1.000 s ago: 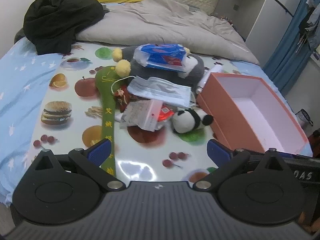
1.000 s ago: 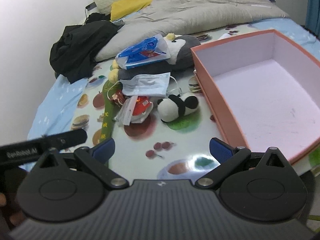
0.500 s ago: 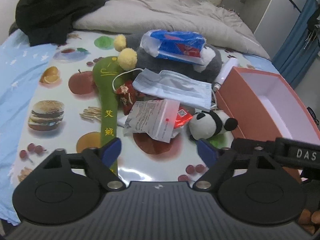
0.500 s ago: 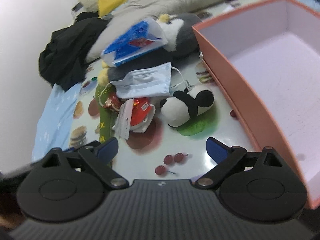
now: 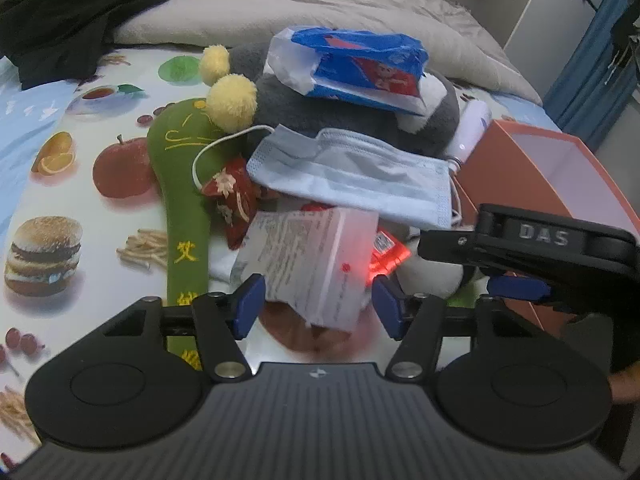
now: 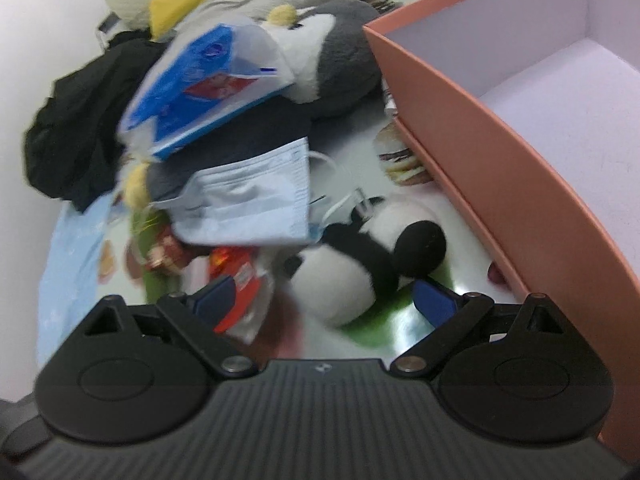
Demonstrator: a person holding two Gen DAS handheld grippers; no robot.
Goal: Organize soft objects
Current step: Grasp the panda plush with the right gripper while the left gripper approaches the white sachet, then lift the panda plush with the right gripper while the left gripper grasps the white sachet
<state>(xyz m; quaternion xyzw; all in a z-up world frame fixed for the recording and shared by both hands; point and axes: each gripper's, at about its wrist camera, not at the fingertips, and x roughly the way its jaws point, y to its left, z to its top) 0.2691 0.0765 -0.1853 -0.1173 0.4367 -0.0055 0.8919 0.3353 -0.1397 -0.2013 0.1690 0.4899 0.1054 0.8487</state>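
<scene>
Left gripper [image 5: 318,306]: 2 blue-padded fingers spread, straddling the near edge of a printed white plastic packet [image 5: 316,260] without touching it. The packet lies atop a glossy red wrapper [image 5: 386,250].

Right gripper [image 6: 324,300]: fingers spread, flanking the near end of the panda plush [image 6: 360,264], not visibly in contact. The panda is small, fuzzy, black and white, lying on its side on the glossy fruit-print cloth [image 5: 80,128] covering the bed, just left of the salmon cardboard box [image 6: 500,152], which has a white interior.

Beyond the panda: a pleated light-blue face mask [image 5: 352,172] with white ear loops, a grey penguin plush [image 6: 340,56] under a blue tissue pack [image 5: 352,64], and a green felt paddle-shaped plush [image 5: 184,184] with yellow pompoms.
</scene>
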